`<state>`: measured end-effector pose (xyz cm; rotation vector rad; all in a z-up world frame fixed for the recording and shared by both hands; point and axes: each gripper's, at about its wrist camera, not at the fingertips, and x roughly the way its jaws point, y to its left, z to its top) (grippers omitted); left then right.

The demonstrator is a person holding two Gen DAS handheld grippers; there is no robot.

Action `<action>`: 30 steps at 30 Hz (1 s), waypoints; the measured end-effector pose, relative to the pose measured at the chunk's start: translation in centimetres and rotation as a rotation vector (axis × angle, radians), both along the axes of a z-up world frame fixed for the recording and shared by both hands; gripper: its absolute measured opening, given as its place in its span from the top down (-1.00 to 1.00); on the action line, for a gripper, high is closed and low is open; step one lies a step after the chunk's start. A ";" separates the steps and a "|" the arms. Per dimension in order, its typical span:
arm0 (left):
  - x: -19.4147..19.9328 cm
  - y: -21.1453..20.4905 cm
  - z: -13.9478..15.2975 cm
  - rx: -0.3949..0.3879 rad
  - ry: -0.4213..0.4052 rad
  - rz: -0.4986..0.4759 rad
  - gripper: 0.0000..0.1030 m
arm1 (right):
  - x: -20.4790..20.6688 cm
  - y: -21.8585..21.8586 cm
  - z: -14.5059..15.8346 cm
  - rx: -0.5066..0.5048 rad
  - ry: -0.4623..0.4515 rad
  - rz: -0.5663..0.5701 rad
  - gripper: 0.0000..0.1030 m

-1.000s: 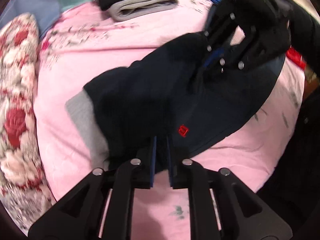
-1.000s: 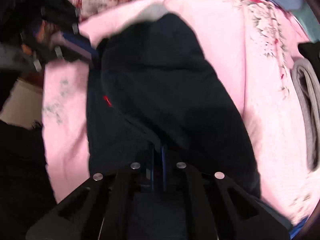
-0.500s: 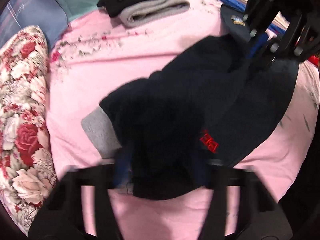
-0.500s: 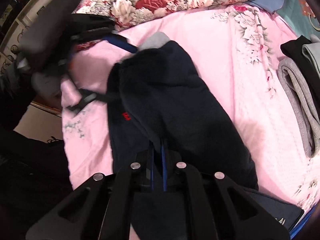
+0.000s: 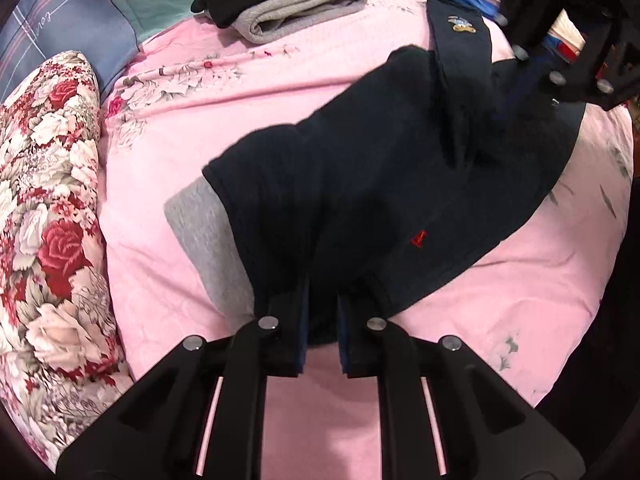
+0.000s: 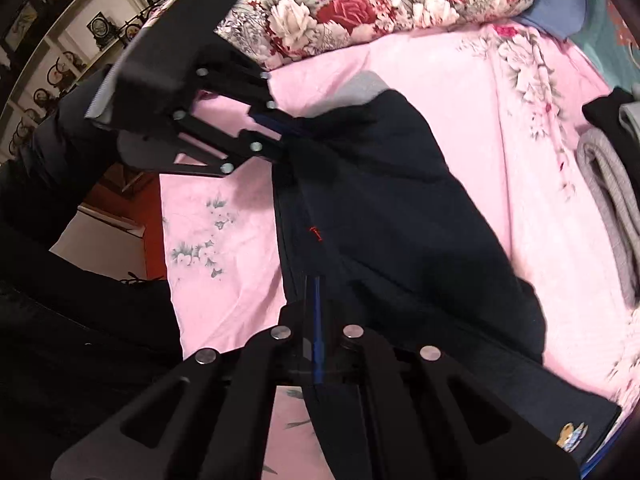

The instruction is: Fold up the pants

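Observation:
Dark navy pants point(image 5: 380, 184) with a small red logo point(image 5: 419, 239) and a grey inner part point(image 5: 204, 236) lie bunched on the pink bedsheet point(image 5: 224, 120). My left gripper point(image 5: 322, 312) is shut on the near edge of the pants, with cloth between the pads. My right gripper point(image 6: 316, 320) is shut on the other end of the pants point(image 6: 380, 208). In the left wrist view the right gripper point(image 5: 520, 92) shows at the upper right. In the right wrist view the left gripper point(image 6: 280, 136) shows at the upper left, gripping the cloth.
A stack of folded grey and black clothes point(image 5: 280, 4) lies at the far side of the bed, also in the right wrist view point(image 6: 612, 184). A floral quilt point(image 5: 44, 220) runs along the left. Another dark folded garment with a cartoon patch point(image 5: 462, 24) lies near the right gripper. The bed edge point(image 6: 164, 240) drops off.
Both grippers have pulled back and up with the pants held, and the view widened. The left gripper, blurred half a second ago, is steady with its jaws closed on the cloth.

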<state>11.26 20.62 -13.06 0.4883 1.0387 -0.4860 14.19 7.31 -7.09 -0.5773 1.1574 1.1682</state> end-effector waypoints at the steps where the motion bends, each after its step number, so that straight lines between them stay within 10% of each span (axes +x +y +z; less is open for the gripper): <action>1: 0.2 0.1 -0.1 -0.007 0.001 0.008 0.77 | 0.1 -0.1 -0.2 -0.008 -0.030 -0.011 0.98; 3: 0.7 0.4 0.1 -0.041 0.001 0.030 0.78 | 0.2 0.0 -0.7 -0.041 -0.112 -0.033 0.07; 4: 0.9 0.6 0.4 -0.056 -0.004 0.037 0.79 | 0.1 0.0 -0.7 -0.033 -0.155 -0.046 0.00; 10: 1.0 0.7 1.5 -0.074 -0.024 0.043 0.79 | -0.9 2.0 -3.5 -0.148 -0.341 0.015 0.03; 12: 0.8 0.5 1.5 -0.061 -0.027 0.039 0.79 | -0.4 2.2 -4.6 -0.194 -0.326 -0.006 0.92; 19: -1.3 0.2 0.7 -0.057 0.018 -0.012 0.77 | -1.2 0.3 -2.5 -0.116 -0.099 -0.001 0.91; 26: -0.5 1.4 -1.7 -0.131 0.094 0.034 0.67 | 0.4 0.9 -6.4 -0.161 -0.014 -0.065 0.89; 29: -1.5 2.0 -0.3 -0.178 0.086 0.046 0.24 | 1.1 0.5 -6.1 -0.151 0.002 -0.085 0.81; 30: -2.2 2.2 0.4 -0.200 0.073 0.041 -0.24 | 1.3 0.3 -6.1 -0.154 0.003 -0.088 0.76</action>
